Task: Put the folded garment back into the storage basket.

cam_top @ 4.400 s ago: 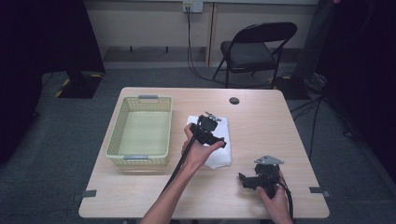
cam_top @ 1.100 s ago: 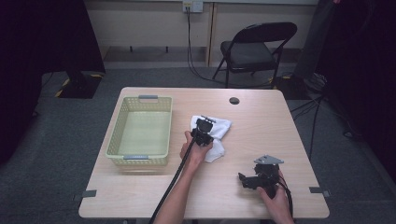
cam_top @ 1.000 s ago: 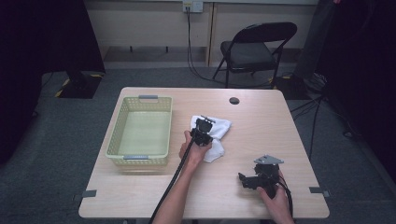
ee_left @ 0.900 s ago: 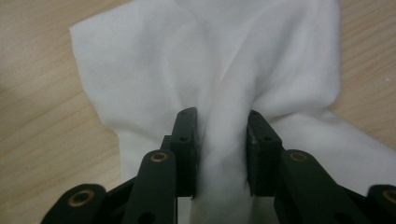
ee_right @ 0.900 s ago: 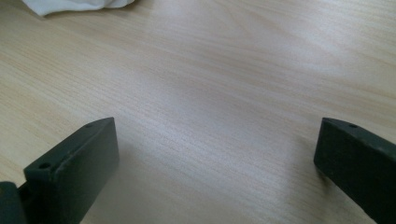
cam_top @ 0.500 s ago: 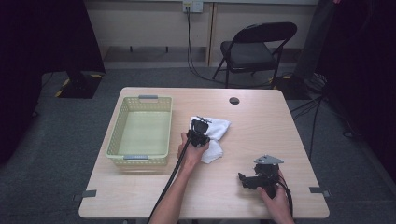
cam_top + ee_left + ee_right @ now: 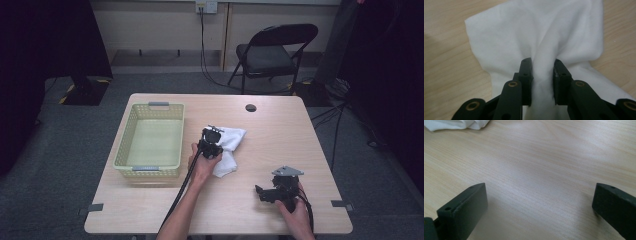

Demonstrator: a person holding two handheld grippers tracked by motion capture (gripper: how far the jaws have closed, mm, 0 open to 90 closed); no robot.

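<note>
The left tool has just closed, pinching the cloth mid-desk; right tool gapes empty near the front edge

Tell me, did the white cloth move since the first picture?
Yes. The white cloth got bunched up and pulled a little toward the yellow basket, pinched in the left tongs, which have just been closing.
</note>
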